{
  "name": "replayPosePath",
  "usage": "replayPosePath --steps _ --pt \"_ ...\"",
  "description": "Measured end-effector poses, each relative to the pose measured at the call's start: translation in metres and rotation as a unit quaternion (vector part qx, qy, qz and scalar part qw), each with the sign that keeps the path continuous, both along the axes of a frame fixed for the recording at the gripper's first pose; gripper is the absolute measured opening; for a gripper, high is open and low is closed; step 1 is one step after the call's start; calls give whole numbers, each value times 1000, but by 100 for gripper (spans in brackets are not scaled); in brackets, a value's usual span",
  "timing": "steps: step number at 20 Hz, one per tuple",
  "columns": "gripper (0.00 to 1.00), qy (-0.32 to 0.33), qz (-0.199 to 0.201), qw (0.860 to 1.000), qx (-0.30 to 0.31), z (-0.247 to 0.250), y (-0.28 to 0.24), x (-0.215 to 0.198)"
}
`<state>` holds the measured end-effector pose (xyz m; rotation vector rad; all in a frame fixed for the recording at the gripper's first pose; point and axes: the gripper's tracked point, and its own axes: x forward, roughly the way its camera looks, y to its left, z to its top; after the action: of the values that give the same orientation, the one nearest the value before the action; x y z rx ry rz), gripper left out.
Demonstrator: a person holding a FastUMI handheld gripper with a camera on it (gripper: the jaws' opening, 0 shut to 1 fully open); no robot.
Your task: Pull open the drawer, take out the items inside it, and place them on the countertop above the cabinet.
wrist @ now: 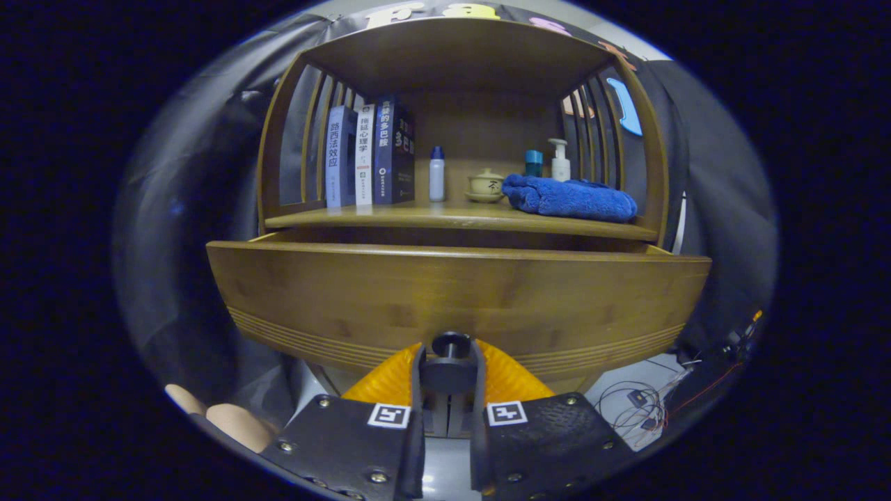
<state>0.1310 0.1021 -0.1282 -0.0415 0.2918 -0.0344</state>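
A wooden drawer front (459, 296) stands right ahead of me, pulled a little way out from under the countertop (452, 217) of the bamboo cabinet. Its dark round knob (450, 344) sits low on the front, between my two fingers. My gripper (449, 369) is shut on that knob, one finger on each side of it. The inside of the drawer is hidden behind its front, so I cannot see any items in it.
On the countertop stand three books (369, 153) at the left, a small white bottle (436, 174), a teacup (486, 184), a pump bottle (560, 161) and a folded blue towel (567, 197) at the right. Loose wires (644, 403) lie on the floor, lower right.
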Motion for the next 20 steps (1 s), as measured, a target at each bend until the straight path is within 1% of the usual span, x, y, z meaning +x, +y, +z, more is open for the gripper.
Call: replayPosePath --steps 6,15,20 --pt "26 8 -1 1000 -3 1 3 -35" --pt "26 41 7 999 1 -12 6 -78" --pt "26 42 11 999 -10 -11 6 -84"
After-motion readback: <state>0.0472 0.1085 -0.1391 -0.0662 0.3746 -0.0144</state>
